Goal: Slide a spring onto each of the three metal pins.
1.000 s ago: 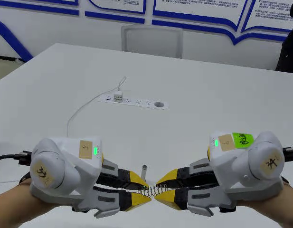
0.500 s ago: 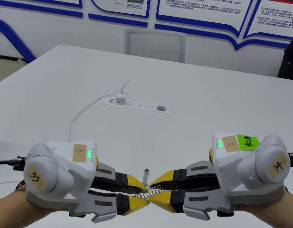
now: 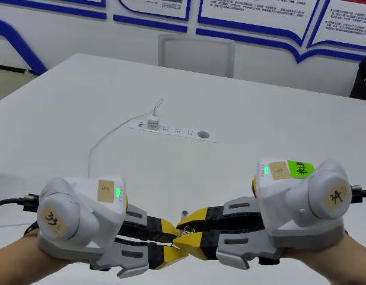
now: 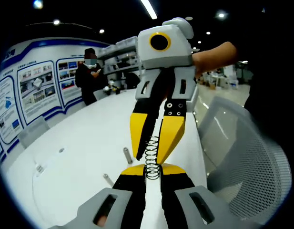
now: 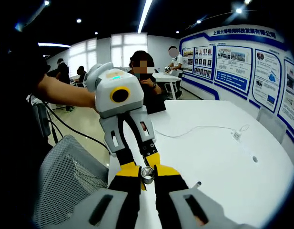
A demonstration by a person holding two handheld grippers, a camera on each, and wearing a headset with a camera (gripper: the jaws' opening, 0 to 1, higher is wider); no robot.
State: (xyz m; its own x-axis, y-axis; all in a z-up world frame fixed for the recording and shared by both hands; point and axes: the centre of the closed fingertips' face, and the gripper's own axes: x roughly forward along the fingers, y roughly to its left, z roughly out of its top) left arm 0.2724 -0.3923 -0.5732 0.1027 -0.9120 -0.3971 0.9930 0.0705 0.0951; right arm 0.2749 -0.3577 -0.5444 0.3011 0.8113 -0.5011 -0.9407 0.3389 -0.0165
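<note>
At the table's near edge the left gripper and right gripper each pinch an end of the spring — light, likely to flick away — probably best held by its end coils.

In the head view, left claw and right claw hide the spring and most of one pin

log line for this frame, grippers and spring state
phase: spring gripped at both ends | left gripper: shut on spring | right gripper: shut on spring | pin: upright on table, no spring on it
</note>
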